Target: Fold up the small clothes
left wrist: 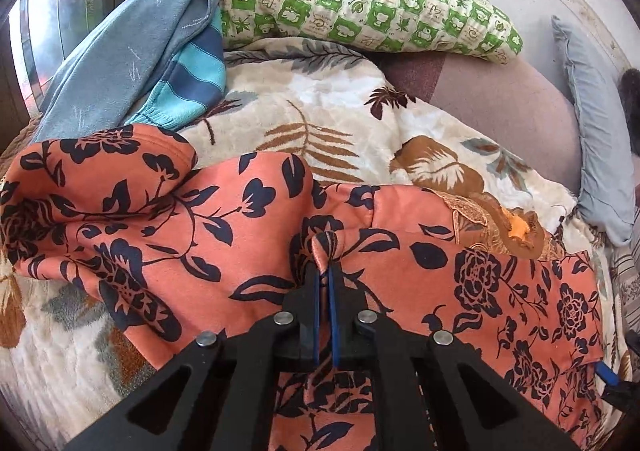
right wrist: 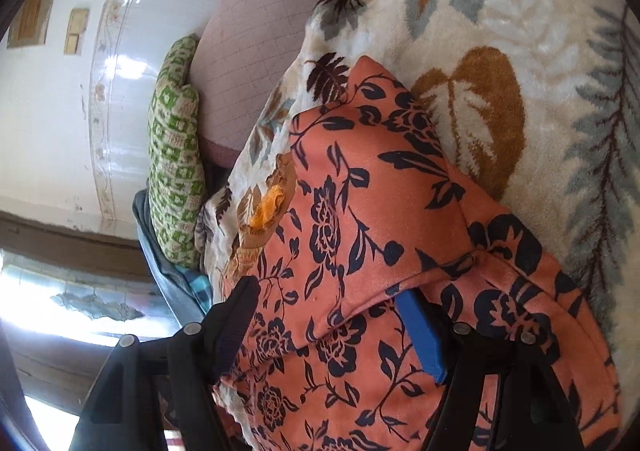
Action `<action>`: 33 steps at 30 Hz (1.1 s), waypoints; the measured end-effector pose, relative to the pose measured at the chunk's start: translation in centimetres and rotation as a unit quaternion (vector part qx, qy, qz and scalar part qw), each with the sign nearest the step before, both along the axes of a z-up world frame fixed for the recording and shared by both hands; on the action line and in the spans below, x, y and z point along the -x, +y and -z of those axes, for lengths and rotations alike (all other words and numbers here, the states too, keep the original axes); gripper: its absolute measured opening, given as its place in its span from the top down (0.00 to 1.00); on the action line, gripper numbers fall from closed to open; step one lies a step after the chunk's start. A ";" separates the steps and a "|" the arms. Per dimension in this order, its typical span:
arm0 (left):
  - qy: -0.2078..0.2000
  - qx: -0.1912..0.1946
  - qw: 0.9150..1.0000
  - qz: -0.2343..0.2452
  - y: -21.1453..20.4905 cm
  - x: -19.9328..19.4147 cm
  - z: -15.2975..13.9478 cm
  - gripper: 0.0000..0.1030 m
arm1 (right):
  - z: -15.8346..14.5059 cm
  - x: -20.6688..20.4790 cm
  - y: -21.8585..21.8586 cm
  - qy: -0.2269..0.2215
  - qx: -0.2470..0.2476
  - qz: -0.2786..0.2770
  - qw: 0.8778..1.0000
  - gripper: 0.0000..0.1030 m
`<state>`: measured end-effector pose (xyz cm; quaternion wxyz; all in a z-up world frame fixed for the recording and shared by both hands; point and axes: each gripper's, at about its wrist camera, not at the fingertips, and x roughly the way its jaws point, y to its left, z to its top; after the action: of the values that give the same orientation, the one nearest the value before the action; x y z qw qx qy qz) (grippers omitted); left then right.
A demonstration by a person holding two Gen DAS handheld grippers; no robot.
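Observation:
An orange garment with a dark floral print [left wrist: 160,211] lies rumpled across a cream leaf-patterned blanket [left wrist: 320,111]. My left gripper [left wrist: 325,267] is shut on a small pinched ridge of this garment near its middle. In the right wrist view the same garment [right wrist: 360,171] spreads between the wide-apart fingers of my right gripper [right wrist: 326,291], which is open. A fold of the cloth drapes over the tip of its blue pad [right wrist: 420,331]. A tan and orange piece of cloth [right wrist: 268,207] peeks out from under the garment's edge.
A green checked pillow [left wrist: 360,7] lies at the back by the wall. A grey-blue cloth [left wrist: 132,43] and a teal striped garment [left wrist: 192,83] are heaped at the back left. A grey pillow [left wrist: 600,139] and mauve sheet [left wrist: 500,99] lie to the right.

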<state>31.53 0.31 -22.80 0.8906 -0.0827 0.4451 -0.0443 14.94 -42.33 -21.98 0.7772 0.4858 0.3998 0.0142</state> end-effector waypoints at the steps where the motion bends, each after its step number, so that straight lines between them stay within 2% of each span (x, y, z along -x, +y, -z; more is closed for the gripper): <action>1: -0.002 -0.006 1.000 -0.001 -0.1 0.1 0.0 0.96 | -0.8 0.1 0.2 -0.004 0.010 -0.014 1.000 0.28; 3: -0.004 -0.011 1.000 -0.001 -0.1 0.1 0.0 0.96 | -2.4 0.4 0.3 -0.031 0.010 -0.030 0.999 0.28; 5: -0.003 -0.012 1.000 -0.002 -0.1 0.2 0.0 0.96 | -3.9 0.4 -0.1 -0.065 0.007 -0.017 0.998 0.28; 7: -0.002 -0.012 1.000 -0.003 -0.1 0.2 0.0 0.96 | -4.7 -0.4 -0.7 -0.079 0.022 0.007 0.997 0.28; 9: -0.002 -0.010 1.000 -0.004 0.0 0.2 0.0 0.96 | -4.1 -2.3 -1.3 -0.073 0.033 0.032 0.996 0.28; 12: -0.006 -0.016 1.000 -0.012 0.2 0.2 -0.2 0.96 | -1.5 -5.7 -2.2 -0.042 0.035 0.054 0.997 0.28; 14: -0.004 -0.018 1.000 -0.013 0.4 0.1 -0.1 0.96 | 0.8 -7.7 -2.4 -0.015 0.037 0.056 0.998 0.28; 16: 0.005 -0.018 1.000 -0.010 0.3 -0.1 0.2 0.96 | 4.0 -9.0 -3.2 0.037 0.042 0.069 0.996 0.28; 17: 0.009 -0.019 1.000 -0.009 0.2 -0.2 0.4 0.96 | 5.3 -9.1 -3.7 0.034 0.026 0.074 0.996 0.29; 18: 0.010 -0.018 1.000 -0.010 0.3 -0.2 0.4 0.96 | 5.2 -8.8 -3.9 0.022 0.020 0.081 0.996 0.29; 21: 0.006 -0.003 1.000 -0.027 1.2 -0.2 -0.1 0.94 | 3.6 -8.7 -3.4 0.049 0.035 0.069 0.996 0.29; 22: 0.002 -0.001 0.999 -0.041 1.9 -0.1 -0.5 0.94 | 2.9 -8.4 -2.9 0.046 0.043 0.063 0.996 0.29; 25: -0.007 0.016 0.995 -0.094 5.3 0.0 -1.4 0.94 | 1.1 -7.5 -0.8 0.004 0.030 0.030 0.999 0.29; 27: -0.016 0.015 0.988 -0.151 8.5 0.5 -2.0 0.89 | 0.9 -7.1 1.3 -0.013 0.015 0.004 1.000 0.28; 28: -0.019 0.012 0.984 -0.178 10.2 0.8 -2.2 0.82 | 1.1 -7.3 2.8 -0.014 0.010 -0.011 1.000 0.28; 29: -0.018 0.008 0.978 -0.206 11.9 1.1 -2.4 0.69 | 1.7 -7.6 4.1 -0.008 0.011 -0.026 1.000 0.28; 31: -0.016 0.005 0.966 -0.256 15.1 1.7 -2.3 0.51 | 3.6 -8.3 6.8 0.023 0.025 -0.054 0.998 0.28; 32: -0.015 0.007 0.961 -0.276 16.7 2.0 -2.3 0.49 | 4.9 -8.5 7.7 0.038 0.033 -0.062 0.997 0.27; 33: -0.012 0.011 0.957 -0.291 18.1 2.3 -2.1 0.49 | 5.0 -8.3 8.3 0.024 0.059 -0.053 0.997 0.27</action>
<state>29.20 18.43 -20.71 0.8694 -0.2179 0.3903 0.2105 23.28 -34.04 -26.98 0.7924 0.4177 0.4441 0.0202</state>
